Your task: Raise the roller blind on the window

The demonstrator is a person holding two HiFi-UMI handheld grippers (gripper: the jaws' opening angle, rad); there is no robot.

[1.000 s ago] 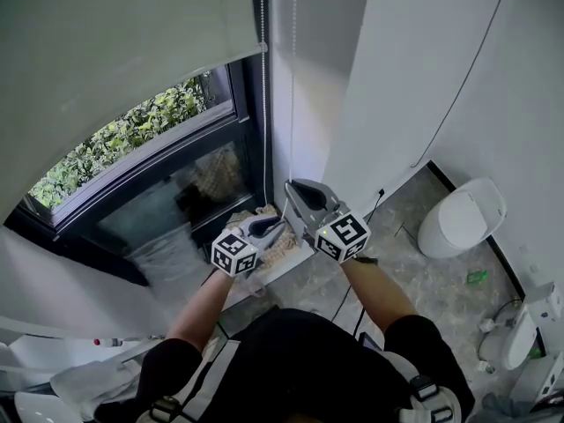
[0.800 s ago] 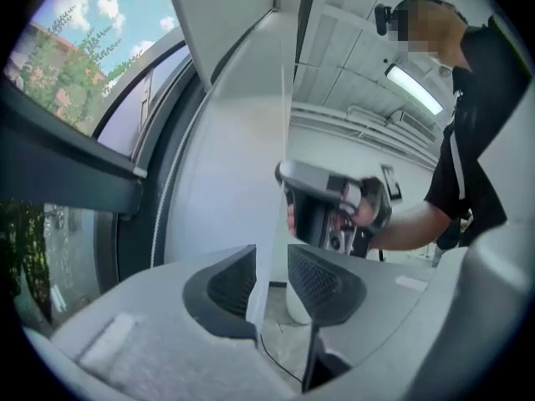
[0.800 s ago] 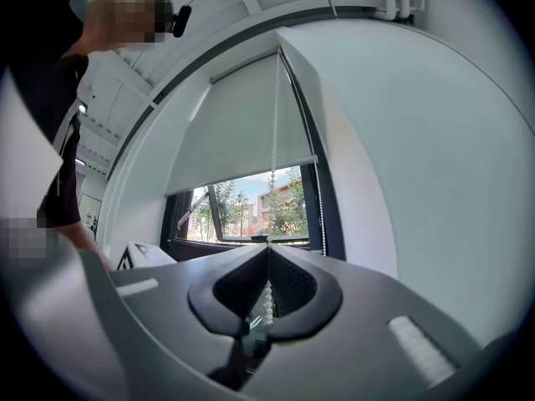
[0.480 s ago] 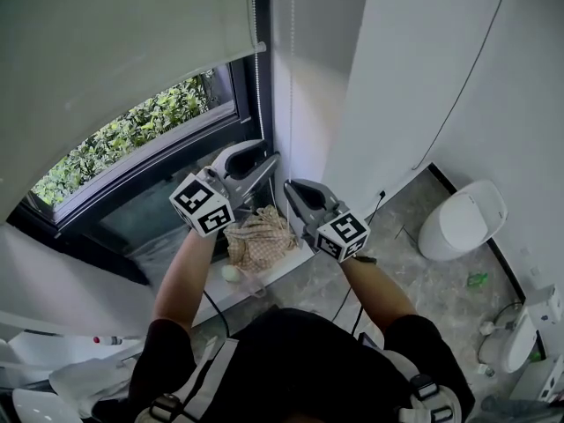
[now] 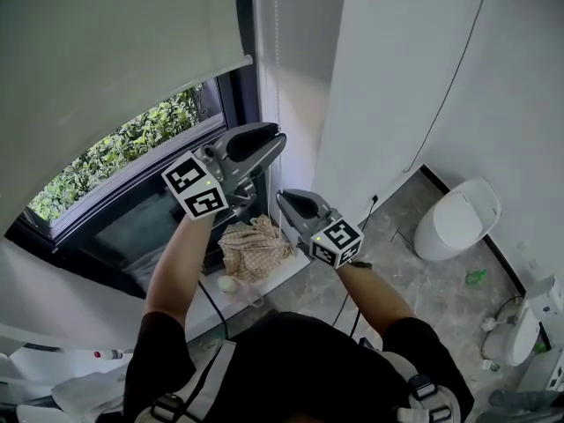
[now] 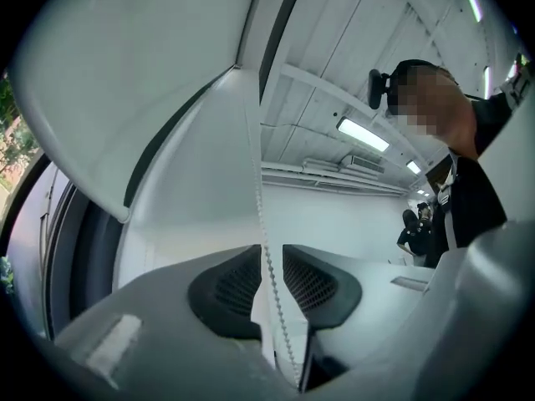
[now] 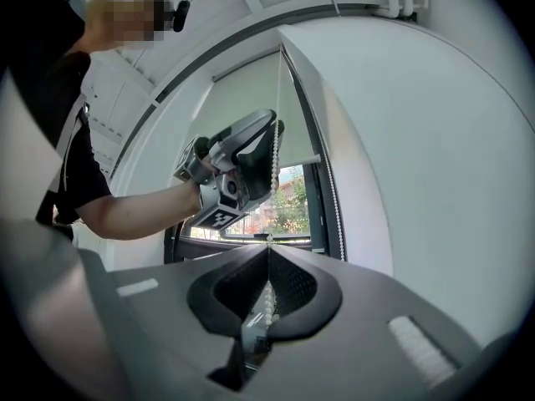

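The roller blind [image 5: 106,42] hangs over the upper part of the window [image 5: 132,170]. Its bottom bar runs at a slant across the head view, and the glass below it is uncovered, with green foliage [image 5: 115,144] showing through. The bead chain [image 5: 277,51] drops along the frame at the blind's right edge, next to the white wall [image 5: 388,77].

We see the left gripper [image 5: 278,139] up high on that chain, just under the blind's bottom corner. Its jaws stand apart and have just been closing. The chain runs down through the gap between them, and the pads are not pressing on it.

The right gripper [image 5: 284,199] sits lower on the same strand, below and a bit to the right of the left one. Its jaws are pressed together and pinch the chain between the pads, with beads showing in the slot. In the right gripper view a second strand hangs free by the window frame.

A crumpled checked cloth [image 5: 254,243] lies on the sill [image 5: 291,267], under both grippers. A white toilet [image 5: 454,218] stands well apart at the right on the grey floor [image 5: 414,280].
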